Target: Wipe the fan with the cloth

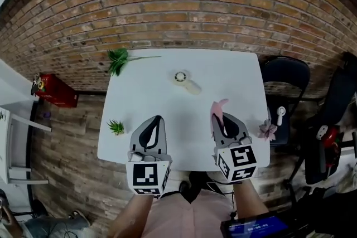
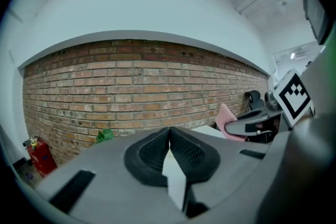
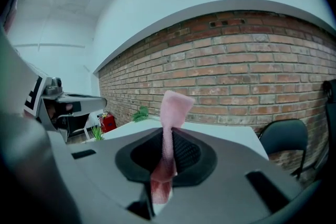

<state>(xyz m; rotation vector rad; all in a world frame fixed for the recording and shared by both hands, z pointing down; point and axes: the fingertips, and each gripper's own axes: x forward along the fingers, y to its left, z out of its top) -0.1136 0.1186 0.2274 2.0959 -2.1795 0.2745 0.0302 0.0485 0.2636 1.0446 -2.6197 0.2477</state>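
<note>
A small white hand-held fan lies flat on the white table, towards its far middle. My right gripper is shut on a pink cloth whose free end sticks up past the jaw tips; in the right gripper view the pink cloth is pinched between the dark pads. My left gripper hovers over the near left part of the table, shut with nothing in it; in the left gripper view my left gripper has its pads pressed together. Both grippers are well short of the fan.
A green plant sprig lies at the table's far left corner and a small green plant near the left edge. A pinkish flower sits at the right edge. A dark chair stands to the right, a red extinguisher to the left by the brick wall.
</note>
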